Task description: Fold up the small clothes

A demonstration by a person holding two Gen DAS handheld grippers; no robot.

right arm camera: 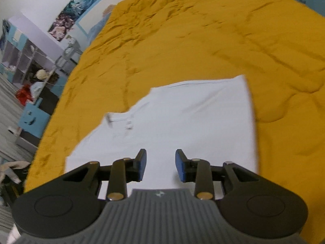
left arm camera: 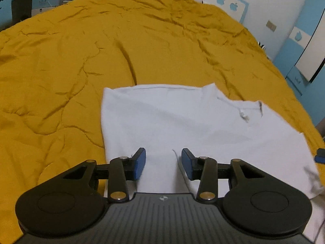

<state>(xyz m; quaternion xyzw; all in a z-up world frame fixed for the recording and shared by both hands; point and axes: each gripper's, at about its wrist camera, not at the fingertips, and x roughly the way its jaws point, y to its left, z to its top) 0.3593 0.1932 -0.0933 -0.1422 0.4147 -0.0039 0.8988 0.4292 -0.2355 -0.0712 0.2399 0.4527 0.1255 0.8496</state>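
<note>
A white garment (left arm camera: 182, 122) lies flat on the mustard-yellow quilt (left arm camera: 81, 50), with its collar and a small tag toward the right in the left wrist view. My left gripper (left arm camera: 163, 160) is open and empty, its blue pads (left arm camera: 140, 164) hovering over the garment's near edge. The same garment (right arm camera: 182, 118) fills the middle of the right wrist view, collar to the left. My right gripper (right arm camera: 160, 162) is open and empty over the garment's near part. A blue tip of the right gripper (left arm camera: 320, 155) shows at the far right of the left wrist view.
The quilt (right arm camera: 203, 40) covers the whole bed and is wrinkled. Blue and white furniture (left arm camera: 300, 40) stands past the bed's right side. Shelves, a blue cabinet (right arm camera: 34, 113) and clutter on the floor lie beyond the bed's left edge in the right wrist view.
</note>
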